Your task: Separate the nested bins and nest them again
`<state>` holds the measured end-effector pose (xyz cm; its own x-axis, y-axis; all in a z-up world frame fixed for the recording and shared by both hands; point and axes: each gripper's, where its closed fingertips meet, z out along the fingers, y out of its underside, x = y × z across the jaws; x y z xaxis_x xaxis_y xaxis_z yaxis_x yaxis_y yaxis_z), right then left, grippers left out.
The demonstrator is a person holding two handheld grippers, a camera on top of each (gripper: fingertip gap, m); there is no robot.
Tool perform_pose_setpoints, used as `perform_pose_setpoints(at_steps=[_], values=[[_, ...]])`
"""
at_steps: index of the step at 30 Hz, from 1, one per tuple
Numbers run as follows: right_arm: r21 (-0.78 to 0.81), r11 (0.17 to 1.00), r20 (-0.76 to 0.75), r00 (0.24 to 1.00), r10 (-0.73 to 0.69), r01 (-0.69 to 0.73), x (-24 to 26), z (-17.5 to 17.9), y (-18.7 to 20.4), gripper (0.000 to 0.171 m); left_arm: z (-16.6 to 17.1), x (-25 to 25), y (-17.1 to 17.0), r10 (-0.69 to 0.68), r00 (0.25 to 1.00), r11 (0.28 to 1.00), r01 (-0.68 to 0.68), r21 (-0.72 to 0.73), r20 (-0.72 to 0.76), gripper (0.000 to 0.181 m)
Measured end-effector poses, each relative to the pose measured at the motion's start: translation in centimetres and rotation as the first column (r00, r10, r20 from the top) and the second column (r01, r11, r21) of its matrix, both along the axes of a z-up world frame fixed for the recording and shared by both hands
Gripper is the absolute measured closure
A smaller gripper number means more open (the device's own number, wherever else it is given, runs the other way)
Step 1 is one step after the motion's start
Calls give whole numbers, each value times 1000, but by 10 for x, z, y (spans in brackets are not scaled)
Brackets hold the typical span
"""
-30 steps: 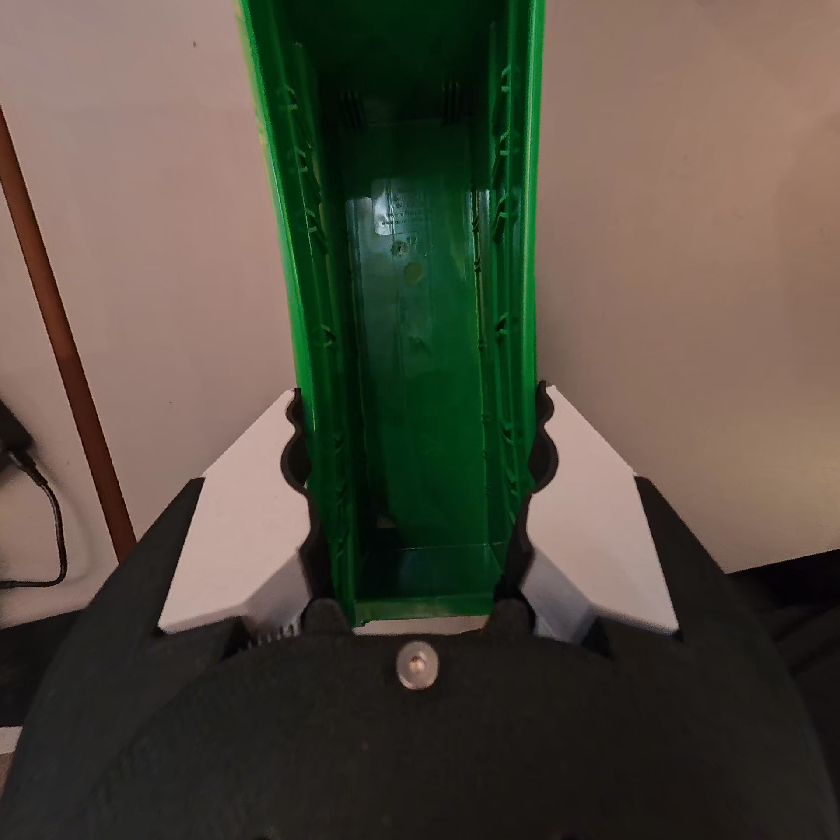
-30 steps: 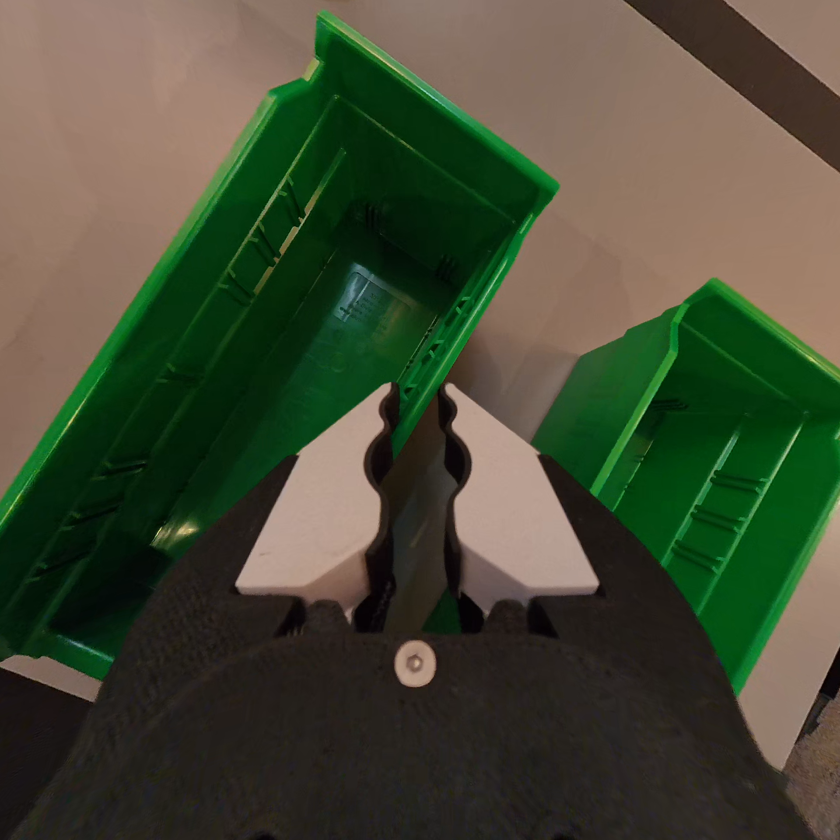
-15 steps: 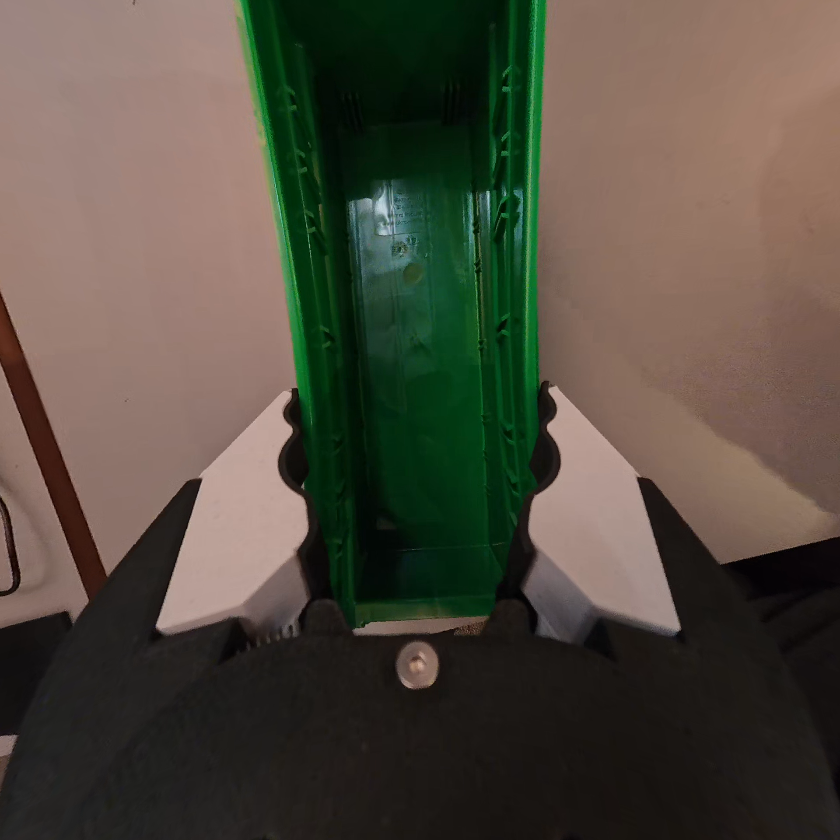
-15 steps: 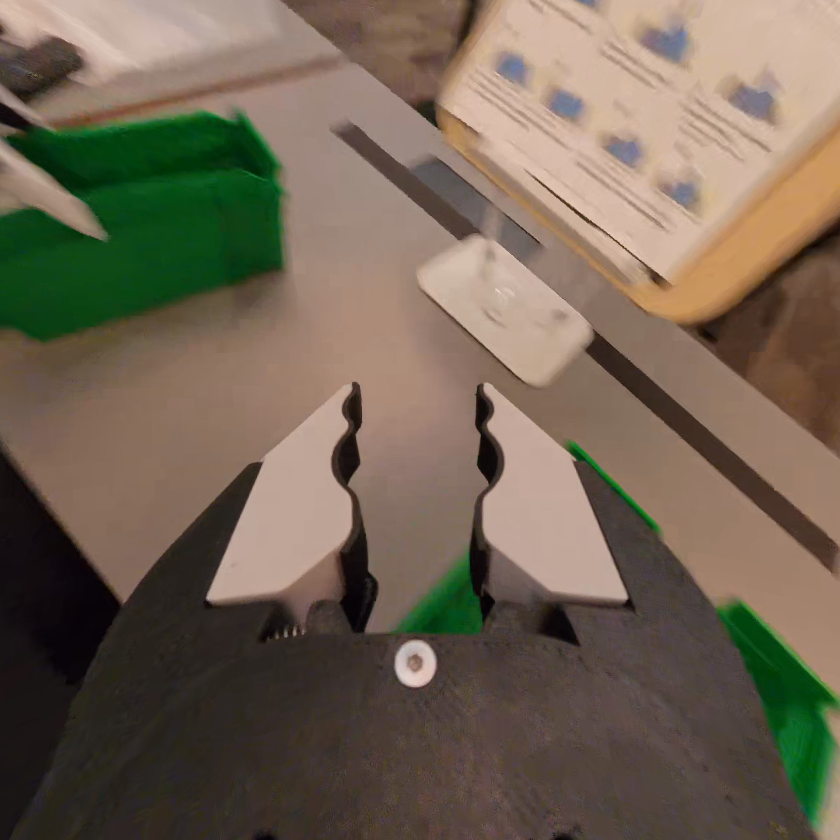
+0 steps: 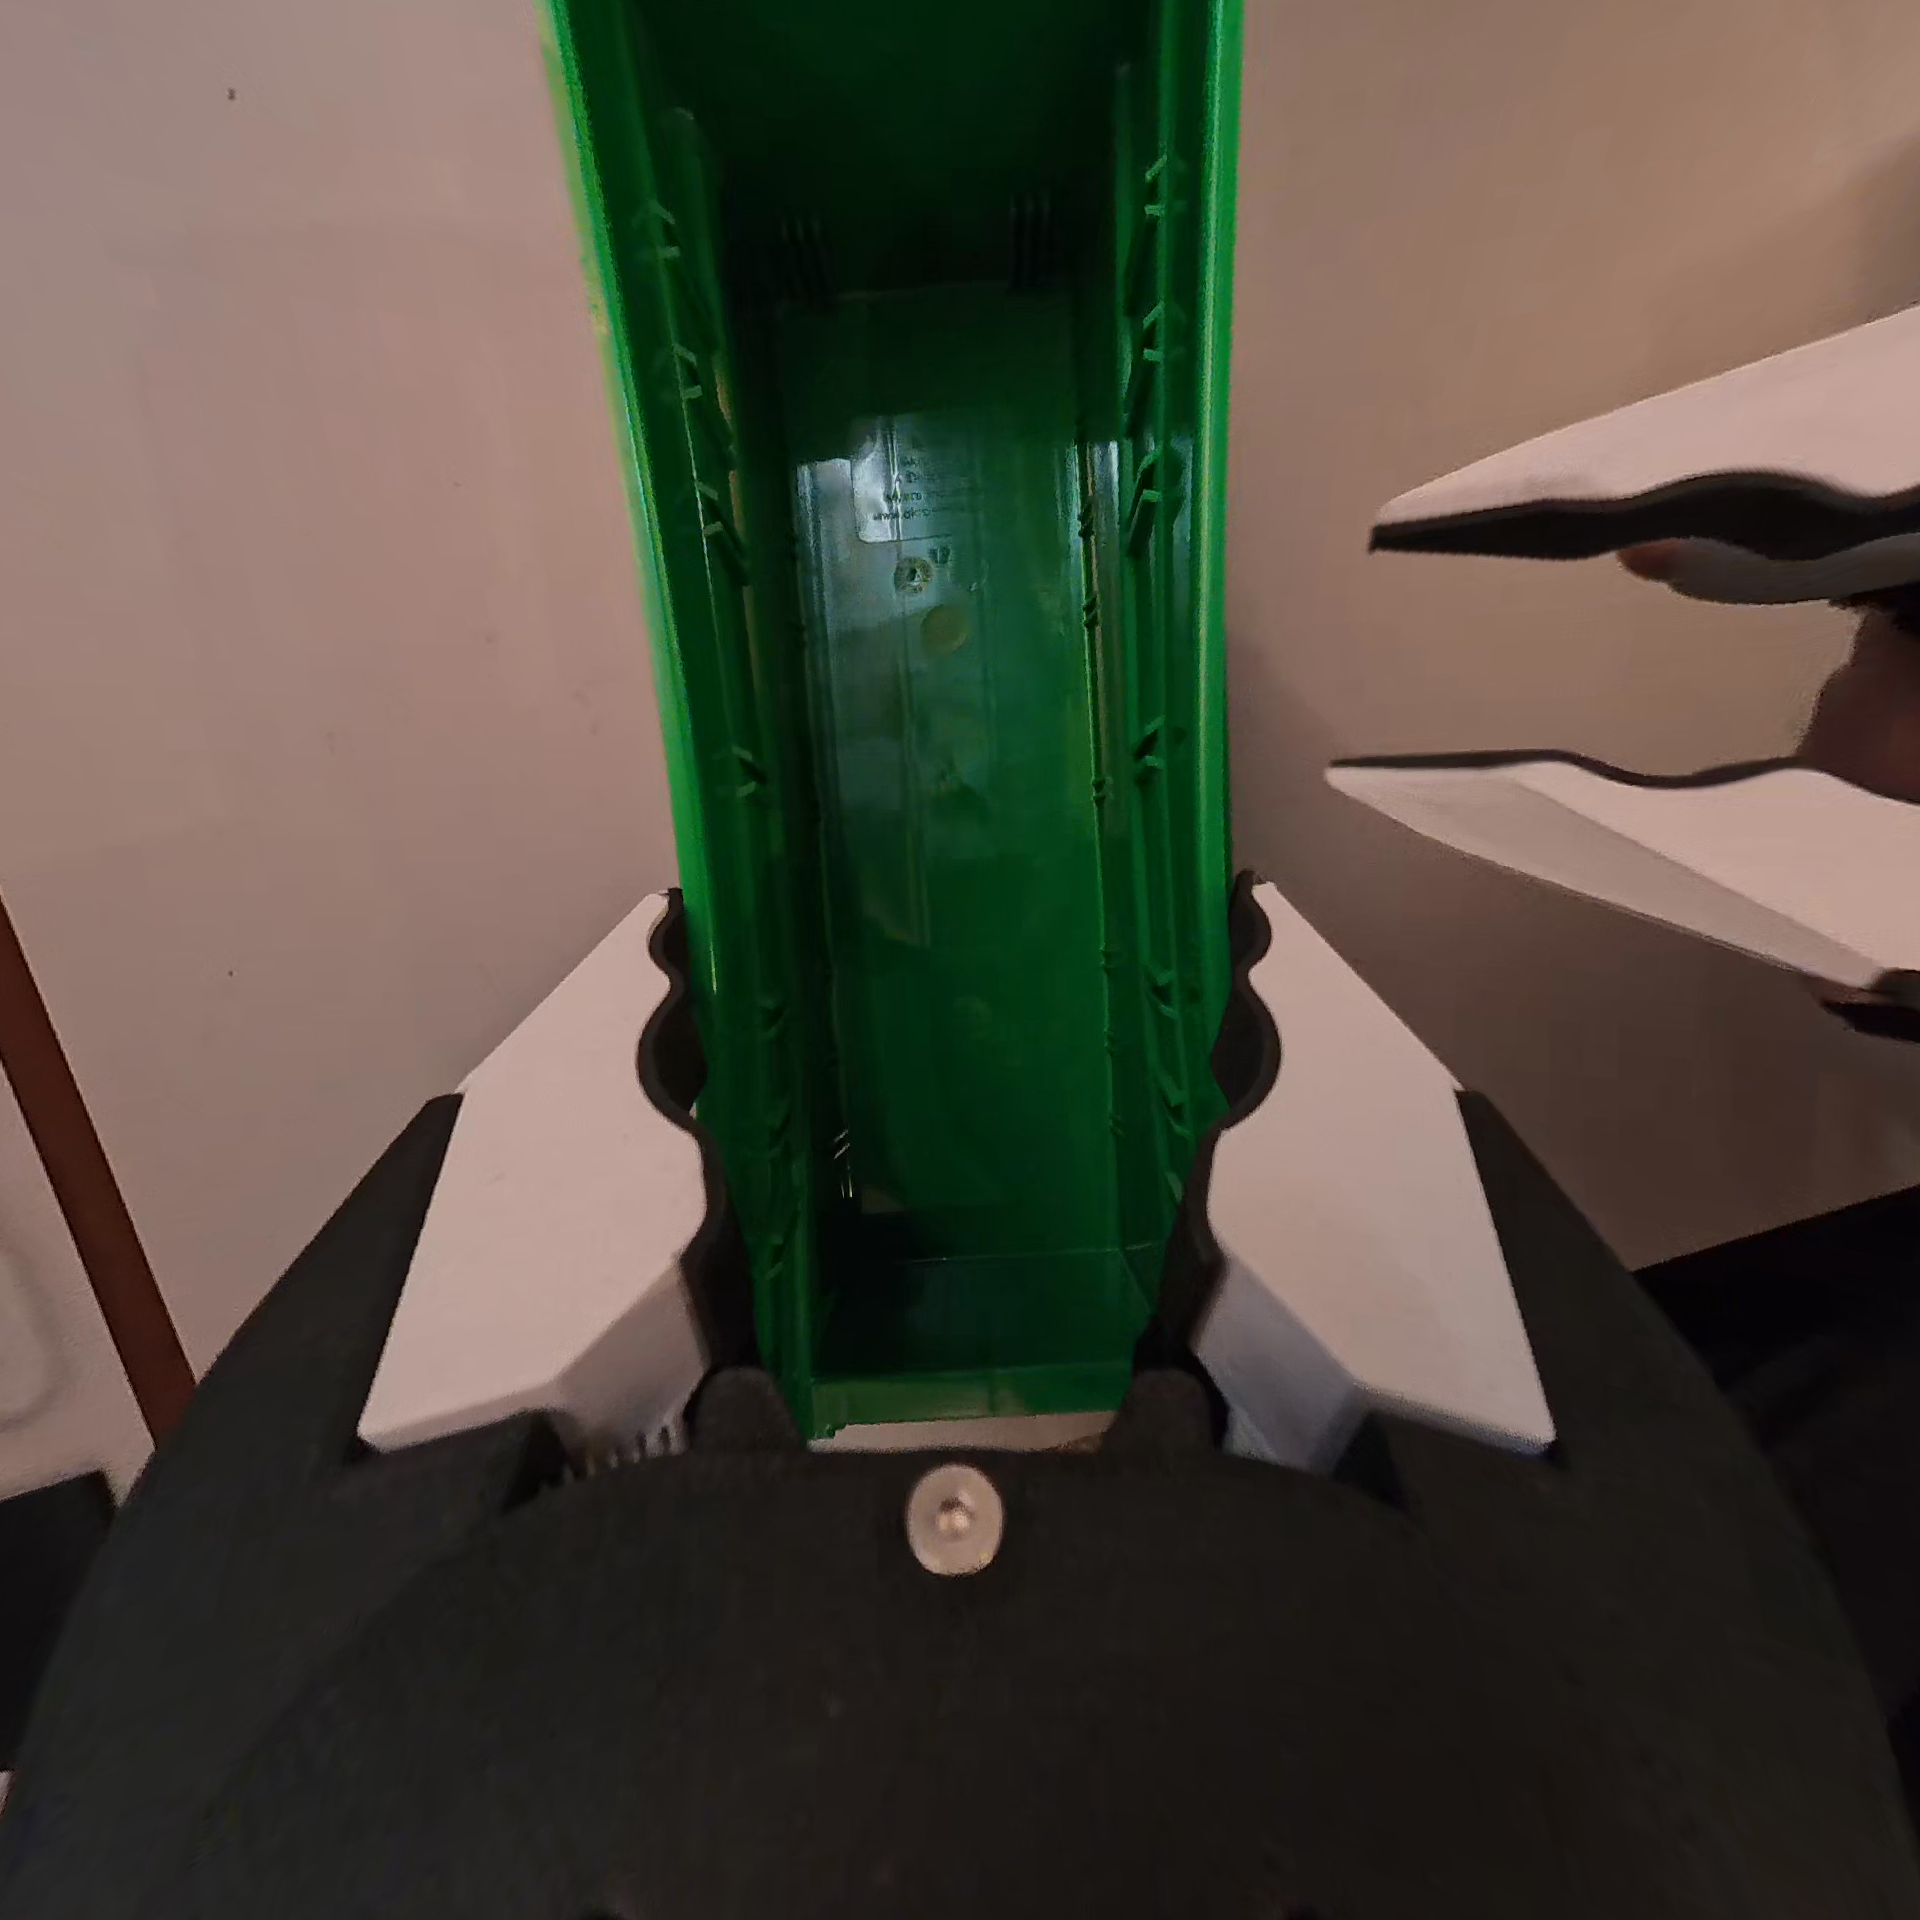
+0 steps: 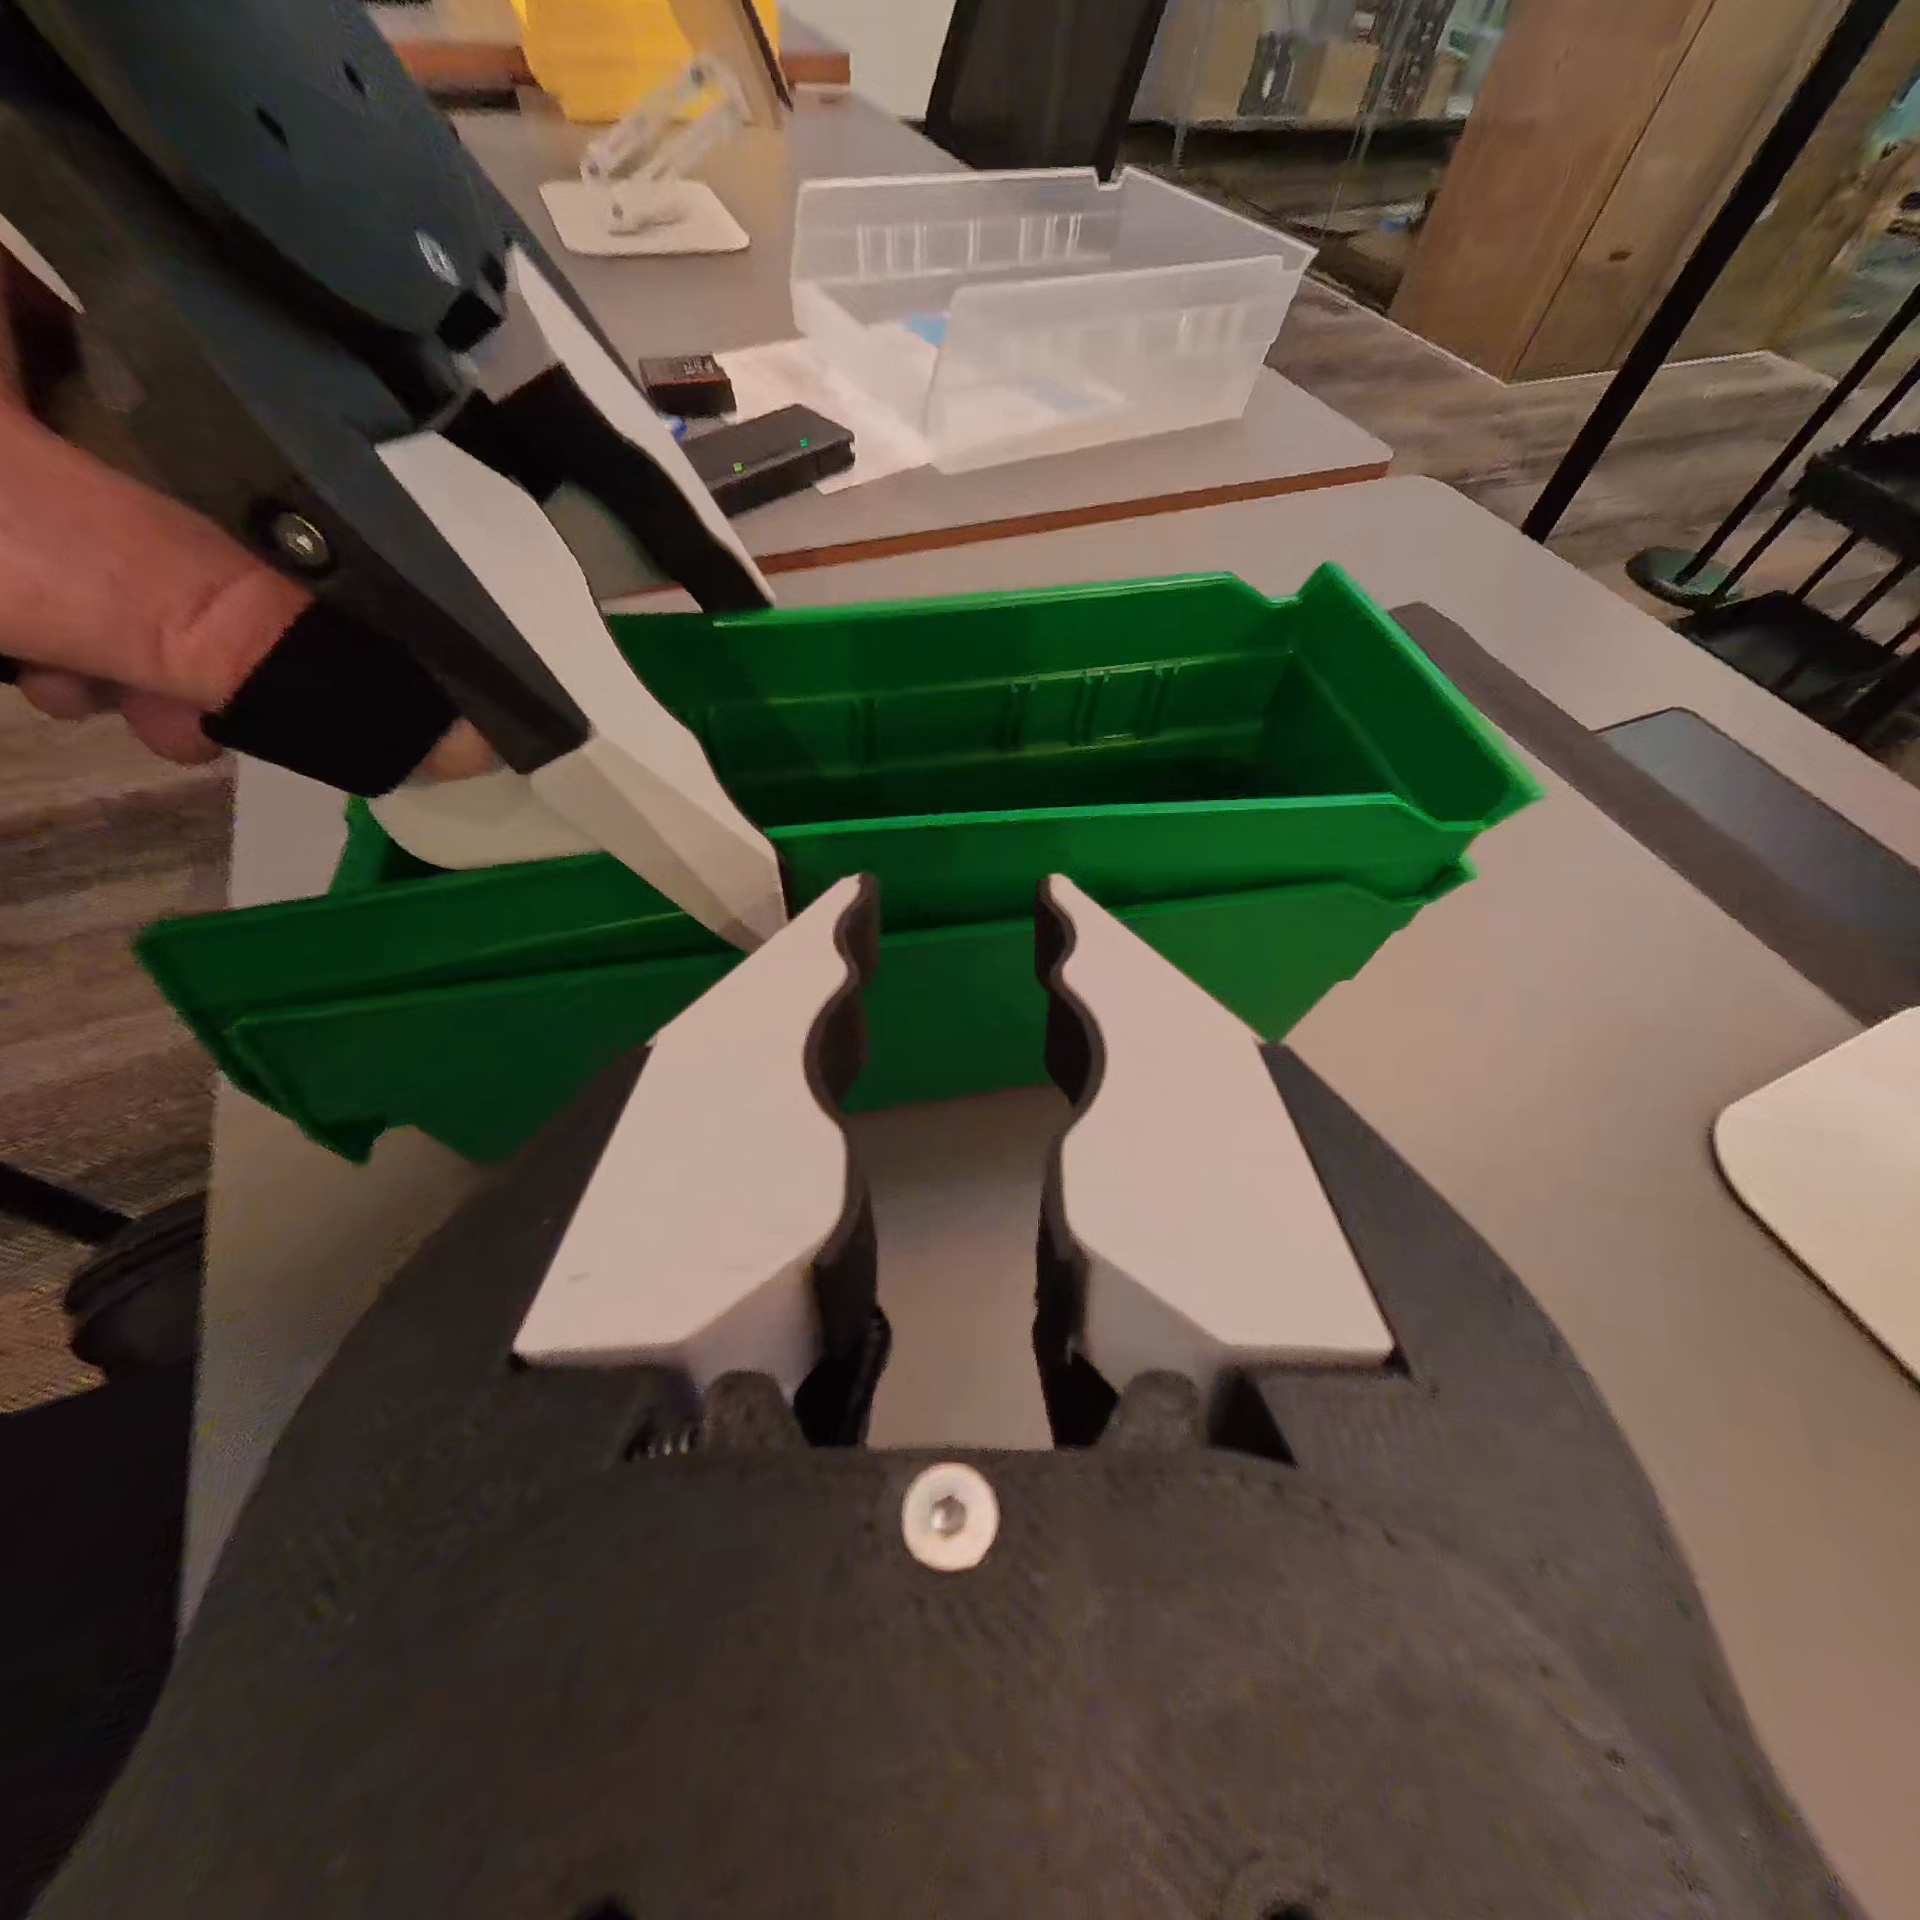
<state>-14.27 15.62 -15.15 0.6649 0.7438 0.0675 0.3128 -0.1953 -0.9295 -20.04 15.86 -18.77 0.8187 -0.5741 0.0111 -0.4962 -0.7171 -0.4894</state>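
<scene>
My left gripper [image 5: 961, 899] is shut on a long green bin [image 5: 935, 727], one finger outside each side wall at its near end. In the right wrist view, a hand [image 6: 114, 613] holds that left gripper [image 6: 767, 758] at the upper left. The held bin [image 6: 1091, 727] sits in a second green bin [image 6: 436, 1018] on the grey table [image 6: 1558, 1299], its rim a little above the lower rim. My right gripper [image 6: 956, 904] is open and empty, just in front of the bins' near side. It also shows in the left wrist view [image 5: 1351, 655], to the right of the bin.
A white flat pad [image 6: 1829, 1174] lies on the table at the right. A dark strip [image 6: 1714, 790] runs behind the bins. On a farther table are a clear plastic bin [image 6: 1039, 301], black devices [image 6: 769, 457] and a yellow object [image 6: 603, 42]. The table edge is at the left.
My right gripper has swung away from above the bin, opened wider, and now faces the bins from the side. It has entered the left wrist view. My left gripper still holds its bin.
</scene>
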Motion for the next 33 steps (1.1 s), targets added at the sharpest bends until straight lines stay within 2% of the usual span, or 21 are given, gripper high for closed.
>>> perform_pose_setpoints(at_steps=[3,7,29,33], values=[[-37,999,79,997,17,-14,-3,-22,5,152,-1,3,0,-6,1000,1000,6,-2,9,82],[-47,999,70,997,28,-24,-6,-32,11,171,-1,7,1,-21,1000,1000,21,13,-12,85],[-135,989,108,991,74,-59,-21,-43,18,171,3,-7,8,10,1000,1000,-11,23,21,90],[-86,995,83,995,50,-43,-21,-33,21,171,3,-10,8,9,998,1000,-10,15,55,85]])
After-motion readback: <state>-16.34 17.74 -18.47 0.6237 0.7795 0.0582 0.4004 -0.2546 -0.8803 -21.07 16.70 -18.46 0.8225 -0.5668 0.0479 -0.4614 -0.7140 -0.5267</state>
